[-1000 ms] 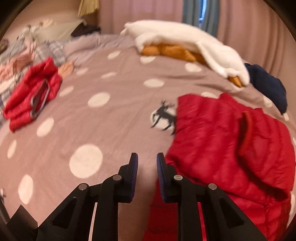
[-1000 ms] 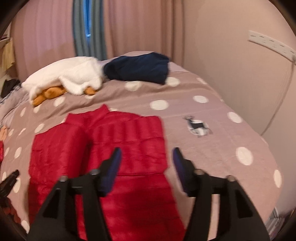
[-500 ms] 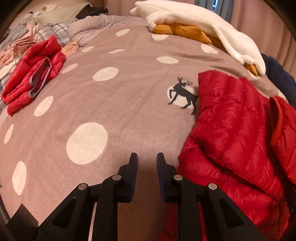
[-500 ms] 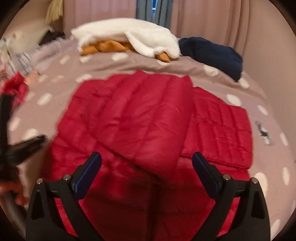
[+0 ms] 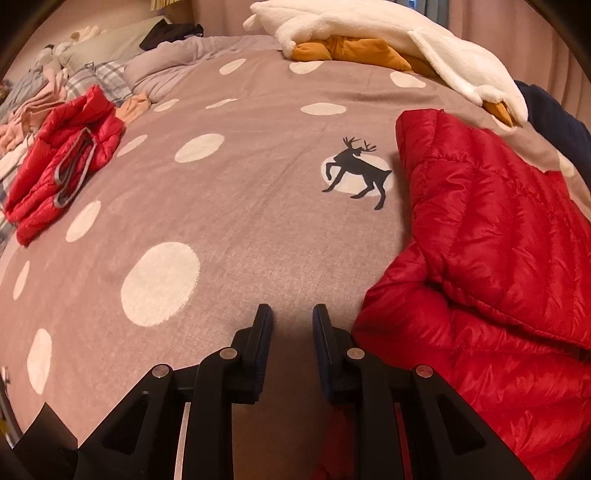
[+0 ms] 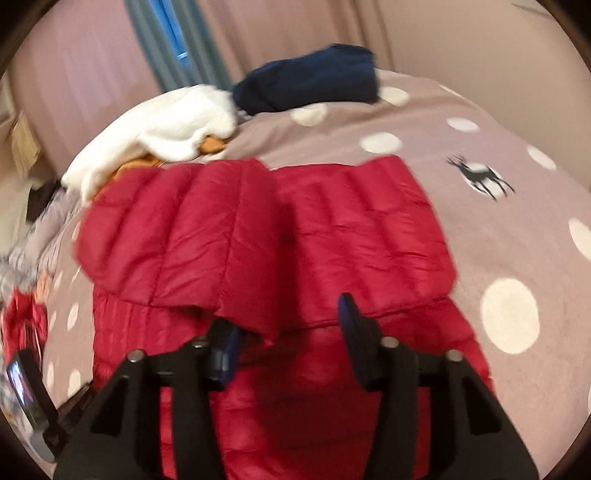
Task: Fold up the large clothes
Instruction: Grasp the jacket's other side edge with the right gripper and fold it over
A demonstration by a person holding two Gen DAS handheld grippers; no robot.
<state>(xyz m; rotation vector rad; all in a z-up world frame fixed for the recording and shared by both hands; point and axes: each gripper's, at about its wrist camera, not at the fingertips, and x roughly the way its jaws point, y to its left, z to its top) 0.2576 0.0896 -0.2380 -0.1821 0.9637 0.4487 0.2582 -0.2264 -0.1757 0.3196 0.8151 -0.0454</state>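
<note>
A bed (image 5: pixel 229 229) under a mauve cover with white dots and a black deer print (image 5: pixel 356 173) is filling both views, with pink curtains (image 6: pixel 280 40) and a wall behind it. The red puffer jacket (image 6: pixel 280 243) is lying spread on the near part of the bed, its upper part doubled over the lower so a folded edge is running across it; in the left wrist view it is lying at the right, just beside the deer. The left gripper (image 5: pixel 291 325) is hovering low over bare cover just left of the jacket's edge, its fingers nearly together with nothing between them. The right gripper (image 6: pixel 290 325) is pointing down over the jacket's folded edge, its fingers closing, a flap of red fabric hanging between them and draped over the left finger (image 6: pixel 225 350); the blur is not letting me tell whether the pads are pressing it. Farther up the bed, a white fleece (image 5: pixel 406 33) is lying over something orange (image 5: pixel 347 50), a navy garment (image 6: pixel 306 79) beside it. A second red jacket (image 5: pixel 62 166) is lying crumpled at the left, near a heap of pale clothes (image 5: pixel 40 99)
</note>
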